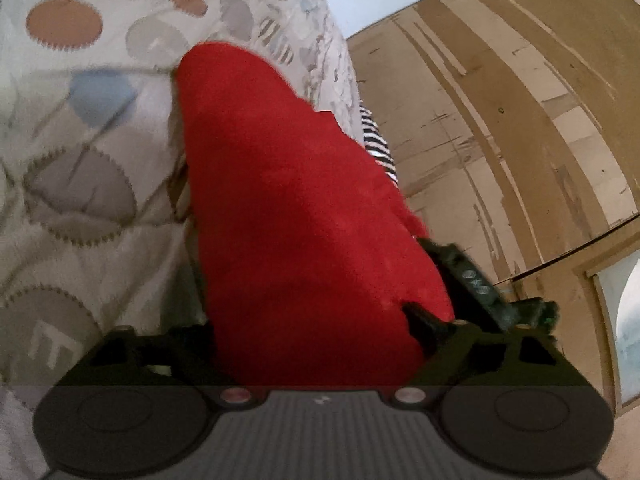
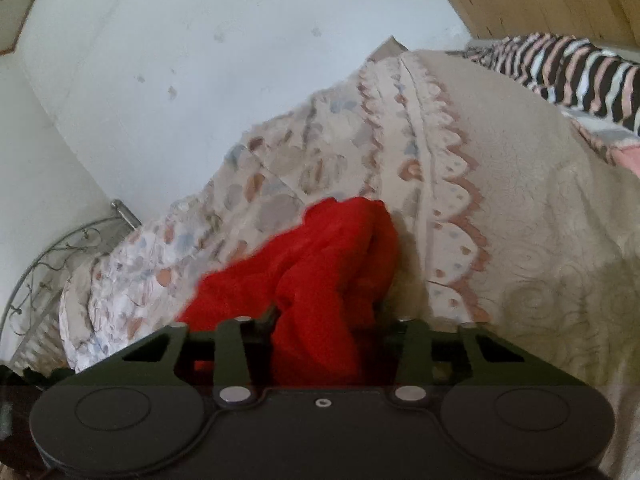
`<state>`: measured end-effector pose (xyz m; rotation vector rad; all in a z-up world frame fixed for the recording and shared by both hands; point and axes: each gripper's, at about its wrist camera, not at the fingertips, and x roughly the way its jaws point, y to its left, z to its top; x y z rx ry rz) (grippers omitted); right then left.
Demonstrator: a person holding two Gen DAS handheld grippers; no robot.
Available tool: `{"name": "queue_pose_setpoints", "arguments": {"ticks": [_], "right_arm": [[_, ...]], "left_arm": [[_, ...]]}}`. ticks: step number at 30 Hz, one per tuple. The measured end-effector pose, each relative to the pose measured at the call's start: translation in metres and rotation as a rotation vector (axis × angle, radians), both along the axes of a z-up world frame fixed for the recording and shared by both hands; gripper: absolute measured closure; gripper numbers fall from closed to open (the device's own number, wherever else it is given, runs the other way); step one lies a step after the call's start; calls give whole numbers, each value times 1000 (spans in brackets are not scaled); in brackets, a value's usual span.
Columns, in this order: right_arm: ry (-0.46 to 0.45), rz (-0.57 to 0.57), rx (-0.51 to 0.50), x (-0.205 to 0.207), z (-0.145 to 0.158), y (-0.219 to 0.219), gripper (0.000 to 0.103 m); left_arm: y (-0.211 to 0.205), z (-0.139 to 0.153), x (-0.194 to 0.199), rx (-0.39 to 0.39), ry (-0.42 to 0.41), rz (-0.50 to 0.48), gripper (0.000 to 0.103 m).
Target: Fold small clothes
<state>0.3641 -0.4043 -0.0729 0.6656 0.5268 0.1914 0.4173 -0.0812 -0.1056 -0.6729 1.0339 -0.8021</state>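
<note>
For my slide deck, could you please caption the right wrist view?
Right gripper clamps bunched red garment above patterned bedspread.

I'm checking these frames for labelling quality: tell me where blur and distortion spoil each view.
Left wrist: the red cloth fills the centre, soft and featureless; the bedspread is smeared; the wardrobe bows with fisheye. Right wrist: the red cloth's edges are motion-blurred; the wall curves; the striped garment is streaked.

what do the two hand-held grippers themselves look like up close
Both are matte black. The left hand-held gripper has a ribbed grey centre panel, two round discs, two silver screws and triangular cut-outs; one finger looks dark green. The right hand-held gripper has the same build with a smooth centre. No cables or sleeves show.
</note>
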Motion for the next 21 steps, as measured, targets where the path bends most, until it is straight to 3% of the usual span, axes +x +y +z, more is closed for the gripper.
{"name": "queue_pose_setpoints", "arguments": {"ticks": [5, 9, 12, 17, 20, 21], "right_arm": [[-90, 60, -78, 2, 43, 33, 65], [-151, 85, -60, 16, 63, 54, 66], [-191, 116, -20, 38, 70, 76, 66], [-168, 162, 26, 81, 52, 118, 66], [-68, 175, 9, 107, 21, 142, 66], [-13, 170, -1, 114, 6, 147, 66]], "left_arm": [[17, 30, 1, 24, -105, 3, 27], [47, 63, 5, 75, -218, 24, 27], [67, 85, 15, 155, -287, 46, 27], [107, 92, 34, 332, -326, 62, 26], [116, 63, 45, 469, -280, 57, 25], [119, 49, 47, 477, -259, 61, 21]]}}
